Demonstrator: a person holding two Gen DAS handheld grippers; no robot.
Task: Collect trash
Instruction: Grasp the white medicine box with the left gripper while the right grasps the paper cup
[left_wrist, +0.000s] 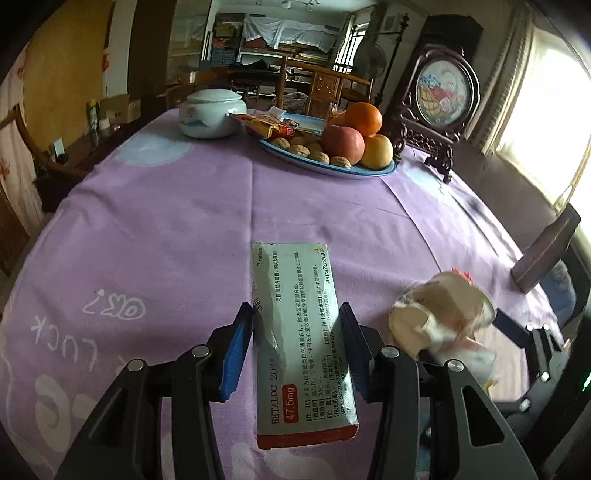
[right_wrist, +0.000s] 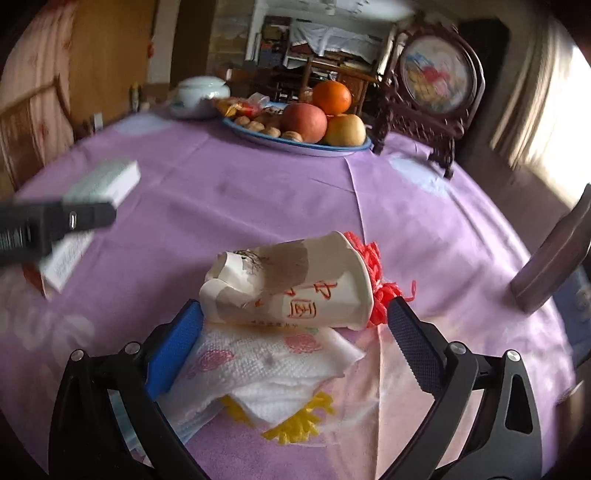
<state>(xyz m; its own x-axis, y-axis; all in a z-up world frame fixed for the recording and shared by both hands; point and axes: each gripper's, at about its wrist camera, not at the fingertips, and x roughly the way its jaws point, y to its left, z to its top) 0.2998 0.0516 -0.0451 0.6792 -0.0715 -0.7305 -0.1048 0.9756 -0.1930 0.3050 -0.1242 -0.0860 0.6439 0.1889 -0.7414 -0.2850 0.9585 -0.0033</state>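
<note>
Nothing looks collected yet. The left tool (left_wrist: 295, 347) brackets the torn Betaloc medicine box (left_wrist: 301, 339) at lower centre, clenched on it or not, I cannot tell; the right tool (right_wrist: 295, 343) gapes around the crushed paper cup (right_wrist: 291, 282) and napkins (right_wrist: 266, 373) on the worktop (right_wrist: 258, 199).

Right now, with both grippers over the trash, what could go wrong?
The left gripper straddles the flat medicine box; its fingers may slide over it. The right gripper may crush the paper cup further, or snag the napkin underneath.

L gripper (left_wrist: 295, 332) & R gripper (right_wrist: 295, 332) both spread wide.
</note>
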